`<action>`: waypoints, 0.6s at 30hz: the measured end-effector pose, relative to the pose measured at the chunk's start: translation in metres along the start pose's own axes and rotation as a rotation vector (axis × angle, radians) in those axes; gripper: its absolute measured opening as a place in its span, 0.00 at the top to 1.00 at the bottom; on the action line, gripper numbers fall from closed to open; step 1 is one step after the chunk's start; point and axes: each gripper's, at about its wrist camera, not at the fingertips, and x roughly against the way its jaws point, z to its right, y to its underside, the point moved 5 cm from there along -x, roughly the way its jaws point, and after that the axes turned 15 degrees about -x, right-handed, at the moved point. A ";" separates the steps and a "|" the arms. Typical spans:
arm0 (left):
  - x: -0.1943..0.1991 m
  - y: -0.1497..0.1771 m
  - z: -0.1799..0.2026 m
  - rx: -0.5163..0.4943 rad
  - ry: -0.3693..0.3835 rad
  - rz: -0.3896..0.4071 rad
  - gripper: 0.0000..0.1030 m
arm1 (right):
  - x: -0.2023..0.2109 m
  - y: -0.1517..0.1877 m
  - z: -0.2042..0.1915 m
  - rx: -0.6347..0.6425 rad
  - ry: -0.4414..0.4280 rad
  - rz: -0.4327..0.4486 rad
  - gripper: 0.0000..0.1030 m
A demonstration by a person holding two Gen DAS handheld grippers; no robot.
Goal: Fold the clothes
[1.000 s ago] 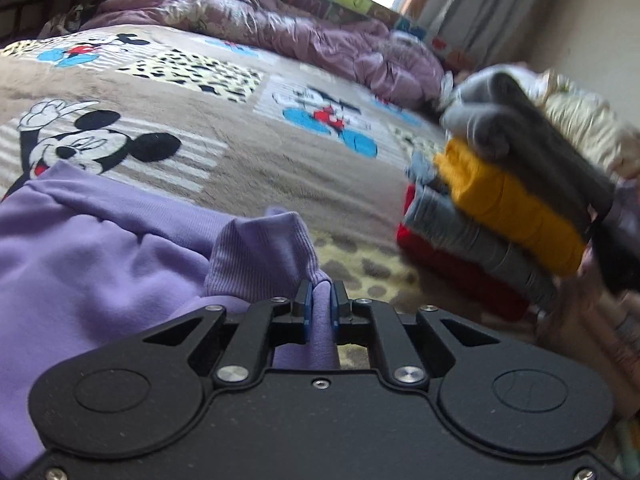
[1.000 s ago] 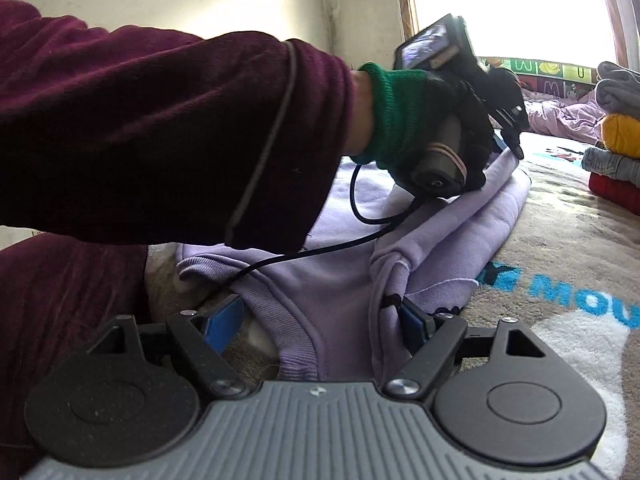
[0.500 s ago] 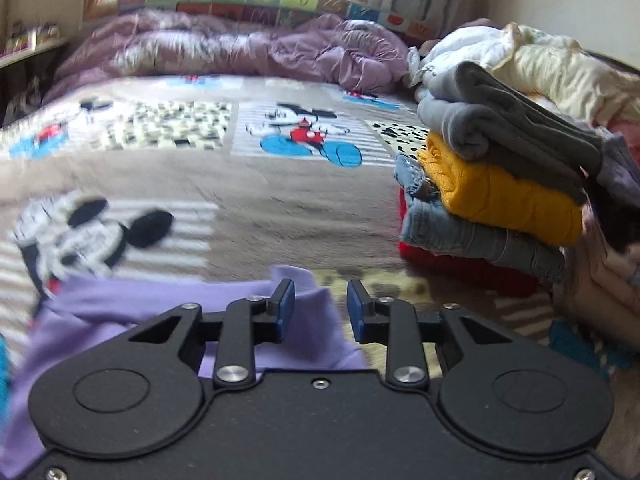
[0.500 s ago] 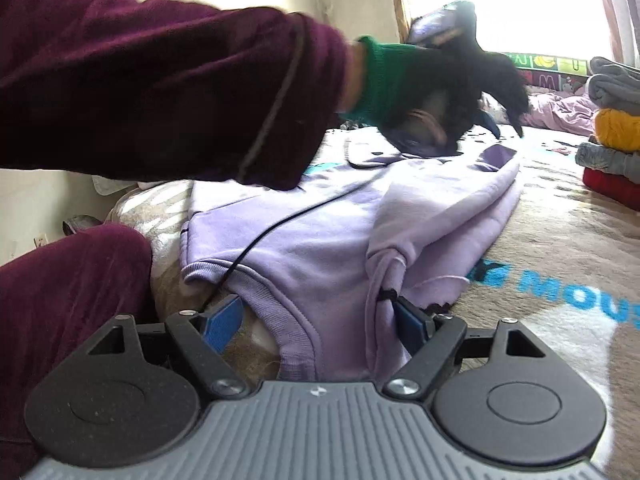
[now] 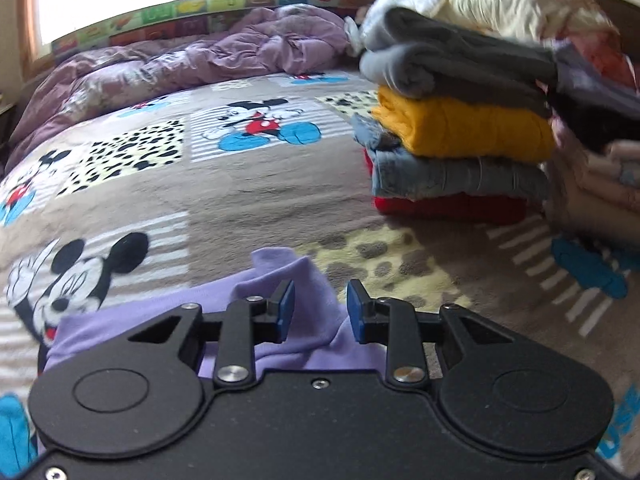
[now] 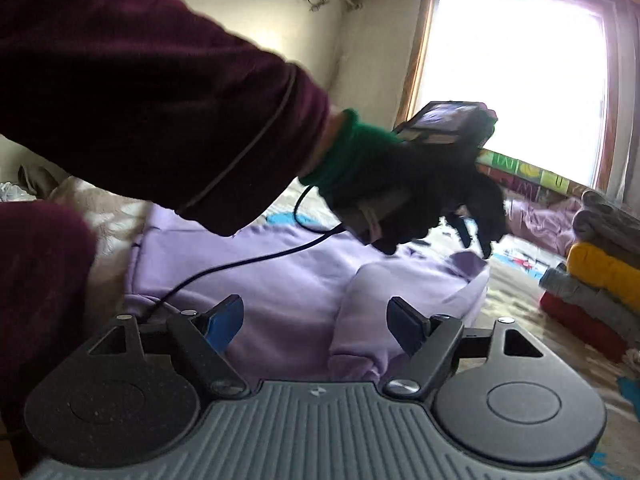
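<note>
A lilac sweatshirt lies spread on the cartoon-mouse blanket. My left gripper hovers just above its far corner, open, with the cloth below the gap and neither blue pad touching it. The right wrist view shows the sweatshirt with a sleeve folded over its body. There a gloved hand holds the left gripper over the far cuff. My right gripper stands wide above the near hem; its jaws are closing slightly and grip nothing.
A stack of folded clothes in grey, mustard, denim and red stands at the right, also seen in the right wrist view. A rumpled purple duvet lies under the window. A maroon sleeve and a black cable cross the garment.
The left gripper let go of the lilac cuff, opened, rolled and lifted off it. The right gripper rose and tilted away from the hem, and the sleeve now lies folded on the body.
</note>
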 end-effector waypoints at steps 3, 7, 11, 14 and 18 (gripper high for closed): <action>-0.030 0.002 -0.002 -0.036 -0.036 -0.073 0.74 | -0.015 0.008 0.011 -0.094 -0.021 -0.102 0.22; -0.059 0.010 -0.008 -0.084 -0.061 -0.123 0.62 | -0.018 0.012 0.019 -0.164 -0.042 -0.126 0.22; -0.060 0.007 -0.020 -0.048 -0.068 -0.131 0.48 | -0.022 0.014 0.019 -0.185 -0.053 -0.139 0.21; -0.038 0.002 -0.032 0.007 -0.068 -0.071 0.58 | -0.019 0.014 0.017 -0.198 -0.064 -0.138 0.18; -0.008 0.011 -0.055 0.194 -0.007 -0.017 0.58 | -0.016 0.016 0.018 -0.219 -0.070 -0.132 0.18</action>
